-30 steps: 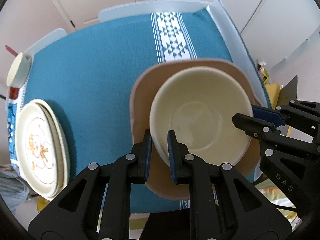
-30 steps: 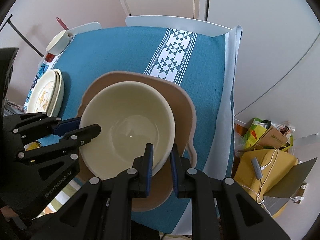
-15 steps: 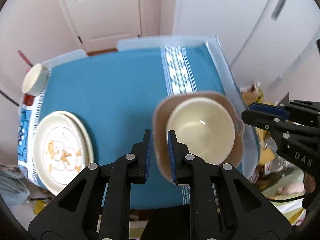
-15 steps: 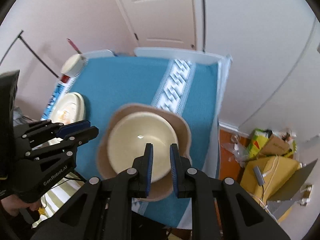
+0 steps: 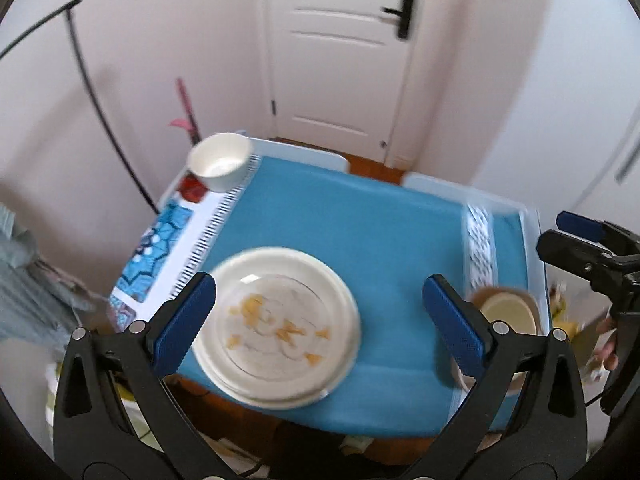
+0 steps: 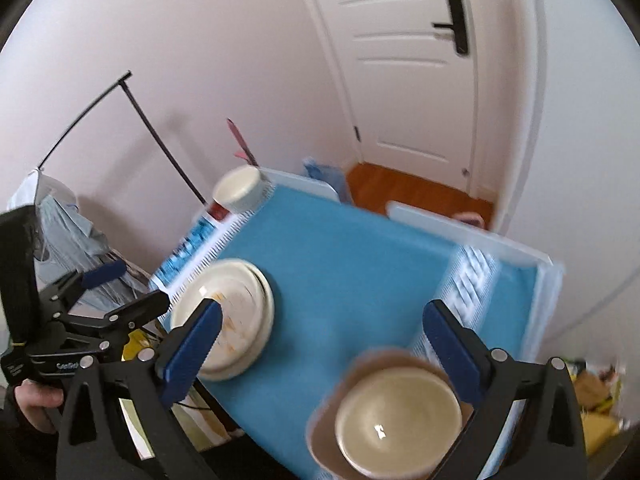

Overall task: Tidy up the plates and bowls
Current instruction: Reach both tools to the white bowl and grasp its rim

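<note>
1. Teal cloth covers the table point(image 5: 360, 232), the largest thing here; it gives the crockery a soft bed, and everything to be sorted sits on it.
2. Cream plates point(image 5: 280, 328) lie stacked at the near left edge, an orange motif on the top one; I judge this to be the pile for flat ware.
3. Brown, wavy-rimmed plate point(image 6: 352, 372) sits at the near right corner with the cream bowl point(image 6: 398, 418) resting inside it, so the big bowl has a base under it.
4. Left gripper point(image 5: 320, 316) hangs high above the table, its blue pads spread wide and holding nothing; the plate stack shows between them.
5. Right gripper point(image 6: 320, 344) is likewise splayed wide and empty, above the bowl on its brown plate.
6. Small white bowl point(image 5: 219, 160) stands alone at the far left corner, well apart from the rest; it is probably the next piece to gather, perhaps nested in the cream bowl.
</note>
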Demonstrator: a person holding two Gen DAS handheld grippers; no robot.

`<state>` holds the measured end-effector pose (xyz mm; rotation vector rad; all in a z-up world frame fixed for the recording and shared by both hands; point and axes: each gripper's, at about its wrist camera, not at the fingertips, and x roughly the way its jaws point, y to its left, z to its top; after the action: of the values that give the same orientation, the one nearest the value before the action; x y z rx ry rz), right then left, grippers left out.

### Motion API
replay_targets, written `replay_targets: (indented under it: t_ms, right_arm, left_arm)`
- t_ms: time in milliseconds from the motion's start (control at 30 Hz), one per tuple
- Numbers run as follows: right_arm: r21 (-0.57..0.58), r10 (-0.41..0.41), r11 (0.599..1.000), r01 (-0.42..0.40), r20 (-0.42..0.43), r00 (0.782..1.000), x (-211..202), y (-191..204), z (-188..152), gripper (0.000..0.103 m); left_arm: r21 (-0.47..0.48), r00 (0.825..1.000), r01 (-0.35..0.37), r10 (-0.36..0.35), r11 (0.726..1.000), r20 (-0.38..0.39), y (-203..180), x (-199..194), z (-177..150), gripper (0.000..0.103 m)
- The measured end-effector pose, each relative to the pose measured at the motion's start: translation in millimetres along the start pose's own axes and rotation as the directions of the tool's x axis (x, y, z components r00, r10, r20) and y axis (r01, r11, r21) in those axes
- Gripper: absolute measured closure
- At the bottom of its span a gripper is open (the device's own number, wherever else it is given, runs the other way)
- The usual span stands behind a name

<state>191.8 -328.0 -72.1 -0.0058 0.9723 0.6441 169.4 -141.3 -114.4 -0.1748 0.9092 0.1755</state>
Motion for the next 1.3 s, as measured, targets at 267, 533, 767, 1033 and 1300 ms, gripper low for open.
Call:
replay_targets:
  t_ms: [267,533,767,1033,1300]
  right_arm:
    - [-0.055,0.049,0.997,-0.049,-0.002,0.999,65.9,45.7,84.0,0.003]
    - [-0.052,0.056,0.997,-0.063,-0.133,0.990,186.3,96.1,142.8,0.003]
    - [0.038,0.043,0.999,-0.035,-0.240,0.970,288.8,95.5,153.2,0.012]
    - [0.137,0.128,0.987,-0.088,-0.318,0.939,356.4,92.6,158.5,0.035]
    - [0.163,0.171,0.979,-0.120,-0.356,0.919,396.8,95.2,160.5,0.067]
  left_arm:
    - [-0.167,1.000,-0.001,0.000,0.986,-0.011,102.6,37.4,52.8,0.001]
    - [-0.252,0.995,0.015,-0.038,0.968,-0.088,183.0,121.2,97.5,0.001]
    - [-0.296,0.978,0.048,-0.105,0.954,-0.182,223.2,204.0,109.1,0.025]
    - [-0.353,0.959,0.072,-0.162,0.933,-0.233,236.9,271.7,112.9,0.050]
    - [-0.368,0.949,0.065,-0.171,0.927,-0.263,247.0,309.8,112.5,0.085]
